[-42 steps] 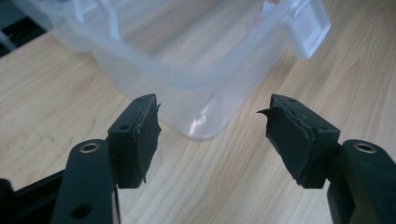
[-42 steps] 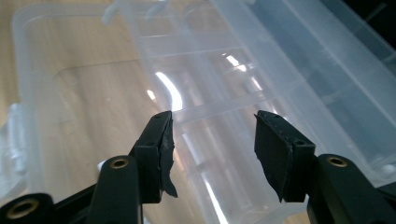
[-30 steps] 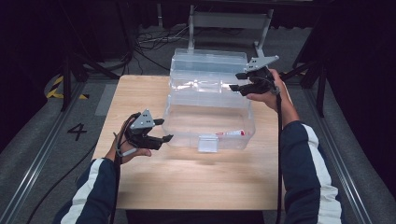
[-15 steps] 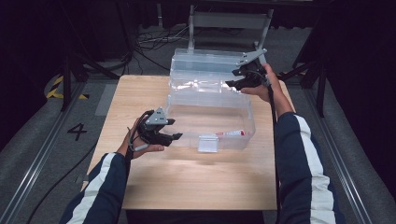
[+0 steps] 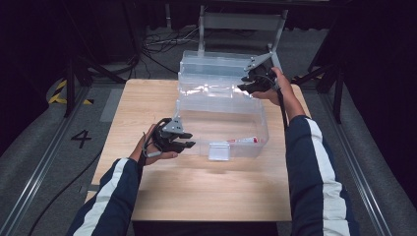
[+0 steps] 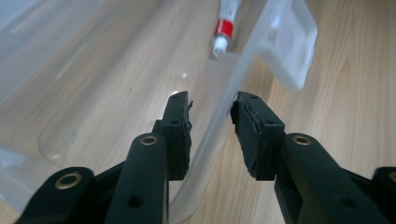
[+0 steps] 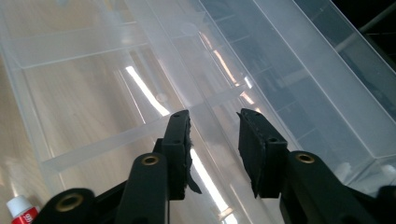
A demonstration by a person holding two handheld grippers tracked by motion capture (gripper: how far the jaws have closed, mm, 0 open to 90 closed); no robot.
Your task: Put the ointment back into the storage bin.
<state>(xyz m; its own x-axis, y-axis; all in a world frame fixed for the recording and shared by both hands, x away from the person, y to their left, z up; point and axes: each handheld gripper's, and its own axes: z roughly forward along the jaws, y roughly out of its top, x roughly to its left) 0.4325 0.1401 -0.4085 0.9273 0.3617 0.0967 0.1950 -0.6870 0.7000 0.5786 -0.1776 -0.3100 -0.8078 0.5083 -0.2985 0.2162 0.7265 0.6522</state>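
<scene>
A clear plastic box (image 5: 189, 105) stands on the wooden table (image 5: 206, 196) with its lid (image 5: 216, 66) swung back behind it. A white tube with a red band (image 5: 243, 140) lies inside near the front wall. My left gripper (image 5: 189, 144) is at the box's near left corner. Its jaws have just been closing and straddle the front wall (image 6: 219, 116) with a gap left. My right gripper (image 5: 242, 84) is at the far right corner. Its jaws have also just been closing, and they bracket the back rim (image 7: 212, 98) without pinching it.
A clear latch tab (image 5: 219, 151) sticks out of the box's front wall, to the right of my left gripper. A grey frame (image 5: 241, 22) stands behind the table. Bare tabletop lies in front of and left of the box. Dark floor with cables surrounds the table.
My left gripper slid right to the box's near left corner. My right gripper shifted left and back onto the rear rim. Both pairs of jaws stand narrower than before.
</scene>
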